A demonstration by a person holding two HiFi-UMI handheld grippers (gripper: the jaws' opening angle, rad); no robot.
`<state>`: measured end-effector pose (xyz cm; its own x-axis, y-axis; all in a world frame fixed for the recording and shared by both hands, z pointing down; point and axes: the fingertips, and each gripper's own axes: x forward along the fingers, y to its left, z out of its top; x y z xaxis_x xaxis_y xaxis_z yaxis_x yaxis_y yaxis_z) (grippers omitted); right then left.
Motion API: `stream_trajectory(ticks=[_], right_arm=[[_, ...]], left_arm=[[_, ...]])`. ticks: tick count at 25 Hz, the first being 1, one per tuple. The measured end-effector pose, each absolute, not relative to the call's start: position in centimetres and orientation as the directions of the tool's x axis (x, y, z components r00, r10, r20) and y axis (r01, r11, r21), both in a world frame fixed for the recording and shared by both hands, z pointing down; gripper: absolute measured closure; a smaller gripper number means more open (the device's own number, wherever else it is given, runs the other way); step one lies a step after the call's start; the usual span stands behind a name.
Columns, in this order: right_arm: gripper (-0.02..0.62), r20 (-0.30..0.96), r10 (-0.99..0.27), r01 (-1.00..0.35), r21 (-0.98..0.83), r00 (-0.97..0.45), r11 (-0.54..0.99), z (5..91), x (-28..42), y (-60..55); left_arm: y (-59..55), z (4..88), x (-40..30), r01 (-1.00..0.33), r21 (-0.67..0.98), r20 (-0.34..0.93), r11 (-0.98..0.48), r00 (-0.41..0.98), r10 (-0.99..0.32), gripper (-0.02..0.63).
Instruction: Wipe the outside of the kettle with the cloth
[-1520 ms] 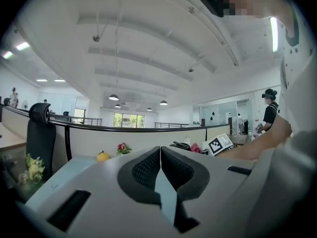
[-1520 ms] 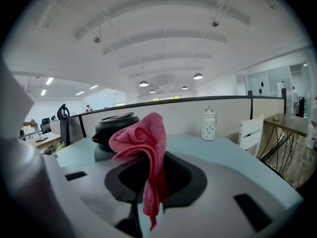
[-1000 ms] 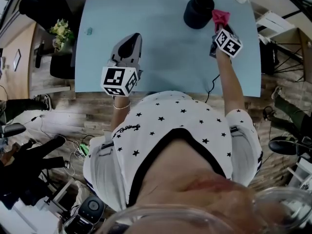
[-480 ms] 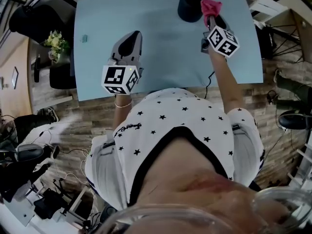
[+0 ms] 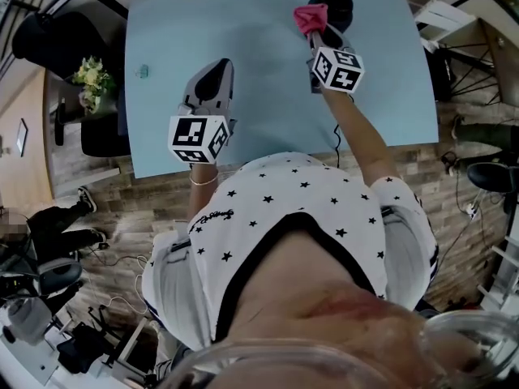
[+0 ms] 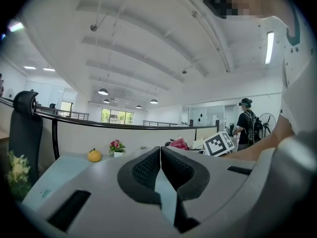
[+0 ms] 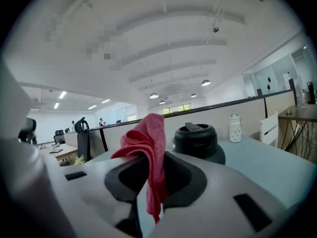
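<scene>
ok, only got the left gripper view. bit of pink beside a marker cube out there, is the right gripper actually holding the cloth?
Observer: Yes. The right gripper view shows the right gripper with jaws clamped on the pink cloth, which hangs down between them.
Operator: kettle?
Observer: The black kettle stands just beyond the cloth, lid on; can't tell if they touch.
Operator: and my left one relative to it?
Observer: Head view: the left gripper is nearer the person, well apart from the kettle, bare blue table between.
</scene>
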<state>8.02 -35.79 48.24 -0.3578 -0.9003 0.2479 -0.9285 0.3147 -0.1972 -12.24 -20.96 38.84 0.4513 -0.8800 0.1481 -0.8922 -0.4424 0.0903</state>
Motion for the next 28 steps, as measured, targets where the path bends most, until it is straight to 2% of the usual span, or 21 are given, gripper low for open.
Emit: stream_trajectory(ticks=[9, 16, 28], right_arm=[[0.522, 0.339, -0.918, -0.978, -0.111, -0.206, 0.178, 52.6, 6.2, -39.1], [0.522, 0.395, -0.912, -0.985, -0.167, -0.111, 0.047, 55.1, 7.1, -39.9], [0.522, 0.39, -0.914, -0.985, -0.165, -0.113, 0.052, 55.0, 9.5, -38.0]], left_arm=[[-22.1, 40.4, -16.5, -0.898, 0.1, 0.171, -0.429, 0.44, -0.882, 0.577], [-22.6, 40.9, -18.5, -0.889, 0.102, 0.174, -0.447, 0.458, -0.872, 0.577], [-22.9, 41.6, -16.6, -0.868, 0.106, 0.188, -0.485, 0.496, -0.848, 0.577]])
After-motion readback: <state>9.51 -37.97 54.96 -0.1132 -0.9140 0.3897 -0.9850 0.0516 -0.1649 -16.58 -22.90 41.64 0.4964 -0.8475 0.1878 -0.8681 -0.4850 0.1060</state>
